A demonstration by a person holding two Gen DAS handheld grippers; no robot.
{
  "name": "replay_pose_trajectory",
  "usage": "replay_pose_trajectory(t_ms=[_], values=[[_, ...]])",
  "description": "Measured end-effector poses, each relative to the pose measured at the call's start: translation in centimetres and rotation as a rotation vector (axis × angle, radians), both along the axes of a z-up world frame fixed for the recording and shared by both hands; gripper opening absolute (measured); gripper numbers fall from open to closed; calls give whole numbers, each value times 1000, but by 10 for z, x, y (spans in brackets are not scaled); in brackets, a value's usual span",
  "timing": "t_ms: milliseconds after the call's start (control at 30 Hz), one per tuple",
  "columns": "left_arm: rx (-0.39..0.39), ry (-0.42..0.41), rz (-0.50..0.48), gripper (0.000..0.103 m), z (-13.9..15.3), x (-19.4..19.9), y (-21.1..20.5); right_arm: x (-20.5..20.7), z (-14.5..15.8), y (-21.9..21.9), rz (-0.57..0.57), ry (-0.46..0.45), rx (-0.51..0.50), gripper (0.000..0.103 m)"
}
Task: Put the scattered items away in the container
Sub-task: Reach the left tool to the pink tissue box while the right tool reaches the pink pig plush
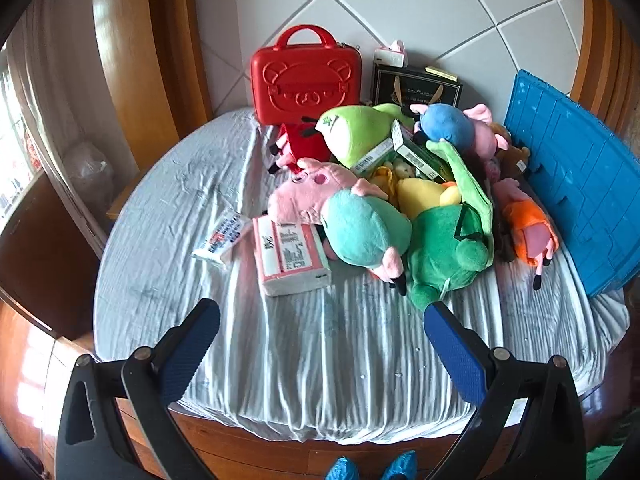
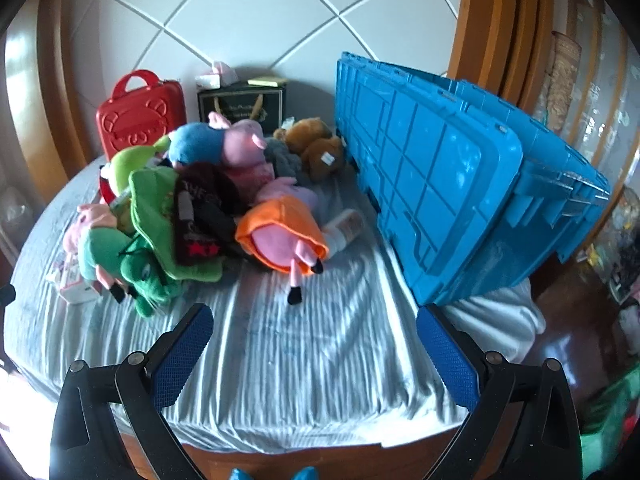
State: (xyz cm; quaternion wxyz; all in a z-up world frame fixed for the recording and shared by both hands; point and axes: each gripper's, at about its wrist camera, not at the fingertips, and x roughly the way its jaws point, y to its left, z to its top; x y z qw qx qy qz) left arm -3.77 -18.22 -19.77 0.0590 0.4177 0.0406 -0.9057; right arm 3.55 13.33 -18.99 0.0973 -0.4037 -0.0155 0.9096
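Note:
A pile of plush toys lies on the grey bed sheet (image 1: 320,352): a pink pig in a teal dress (image 1: 360,232), a green frog plush (image 1: 444,256), a pig in an orange dress (image 2: 280,236) and a brown bear (image 2: 316,144). A pink tissue pack (image 1: 288,256) and a small flat packet (image 1: 222,236) lie left of the pile. The blue plastic crate (image 2: 448,184) stands on the bed's right side, tipped with its lid flaps (image 1: 576,184) facing the toys. My left gripper (image 1: 320,316) is open and empty above the sheet near the pile. My right gripper (image 2: 314,320) is open and empty.
A red bear-face case (image 1: 306,80) and a black gift bag (image 1: 416,86) stand at the padded headboard (image 2: 240,12). Wooden frame runs around the bed. My blue shoe covers (image 1: 372,468) show below the foot edge. Clutter sits on the floor at the right (image 2: 612,248).

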Motion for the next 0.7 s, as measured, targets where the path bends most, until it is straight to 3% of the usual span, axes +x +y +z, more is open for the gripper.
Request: replay_pose_trajectory(t_ms=[200,400,700], values=[[57,-33,1,103,-30,-24,19,-25,-29,7,39,-41,-45,103],[48,-74,68,103,-38,-58,21,-70,-45,14,93,-66,-151,103],[22,-80,152,103,-37,-98,22,-131,-49,-34,293,-77,-183,103]])
